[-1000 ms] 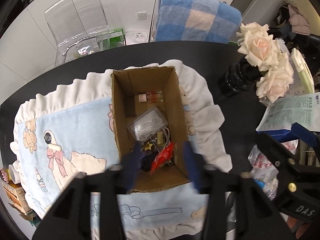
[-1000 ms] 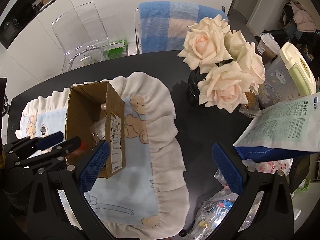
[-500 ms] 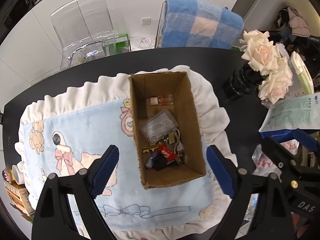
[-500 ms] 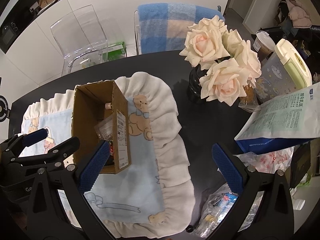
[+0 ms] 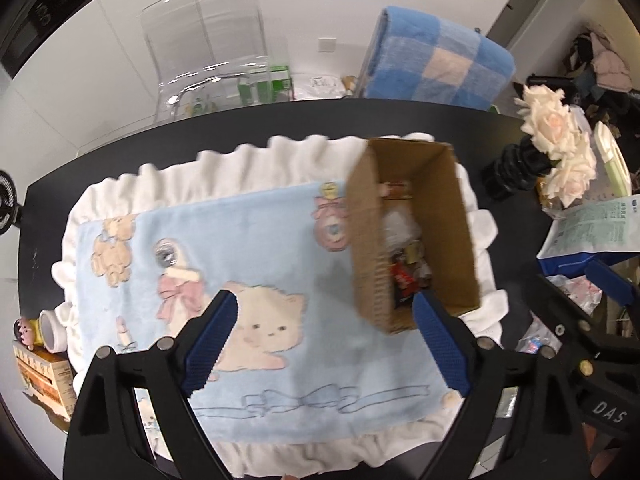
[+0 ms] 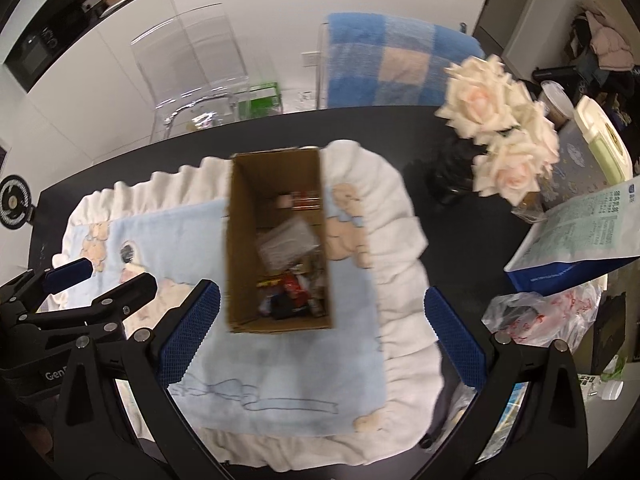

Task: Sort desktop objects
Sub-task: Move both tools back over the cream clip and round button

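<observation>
Down low in the left wrist view, left tool [image 5: 323, 338] with its blue pads [image 5: 210, 344] spread wide and nothing between them, hanging over a kitten picture on the soft blue blanket [image 5: 260, 248]. Low in the right wrist view, right tool [image 6: 322, 338] also spread wide and empty, with the left tool again at the lower left edge. Just past the pads, in the middle of the right wrist view, an open cardboard box [image 6: 242, 240] standing on the blanket, right of middle in the left wrist view. Inside the box, a heap of small things: a red wrapper [image 6: 294, 286], a clear plastic case [image 6: 286, 242] and a little bottle [image 6: 298, 200] at the far end. Left of the box on the blanket, a small white stick [image 5: 183, 274] and a round shiny thing [image 5: 167, 255], both apart from the box. At the lower right, crinkly plastic bags [image 6: 548, 312] on the black counter [image 6: 380, 128]. Higher on the right, a blue and white pouch [image 6: 580, 236]. Farther back, pale roses [image 6: 496, 120] in a dark vase. Beyond the counter, at the top, a clear chair [image 6: 192, 68] and a blue checked towel [image 6: 396, 60] over another chair.
</observation>
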### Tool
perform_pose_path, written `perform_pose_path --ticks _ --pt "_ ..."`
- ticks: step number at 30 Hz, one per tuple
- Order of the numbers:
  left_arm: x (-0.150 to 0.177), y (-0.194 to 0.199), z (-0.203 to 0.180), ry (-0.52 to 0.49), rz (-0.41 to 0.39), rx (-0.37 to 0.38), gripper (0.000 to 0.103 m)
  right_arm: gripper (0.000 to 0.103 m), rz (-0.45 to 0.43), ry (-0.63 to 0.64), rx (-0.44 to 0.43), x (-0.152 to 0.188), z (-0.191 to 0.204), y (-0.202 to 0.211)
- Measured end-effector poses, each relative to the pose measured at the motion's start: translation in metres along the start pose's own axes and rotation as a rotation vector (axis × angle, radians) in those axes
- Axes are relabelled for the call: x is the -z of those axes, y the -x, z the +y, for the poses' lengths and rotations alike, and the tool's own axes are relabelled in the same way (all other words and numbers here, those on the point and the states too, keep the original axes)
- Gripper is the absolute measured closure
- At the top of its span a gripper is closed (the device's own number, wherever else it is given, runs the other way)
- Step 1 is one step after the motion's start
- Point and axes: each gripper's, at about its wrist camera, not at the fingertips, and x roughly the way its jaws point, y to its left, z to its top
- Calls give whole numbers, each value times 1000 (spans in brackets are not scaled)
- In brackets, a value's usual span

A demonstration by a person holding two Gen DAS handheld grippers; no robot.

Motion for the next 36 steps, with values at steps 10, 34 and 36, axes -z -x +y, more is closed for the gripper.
perform_pose_path --ticks 10,34,36 --pt "32 16 130 73 3 -43 14 0 9 65 -32 4 122 -7" --pt "53 -133 316 176 83 -63 14 1 201 219 -65 7 307 -211" --pt "56 -145 321 182 95 -61 14 2 213 219 -63 9 312 -224"
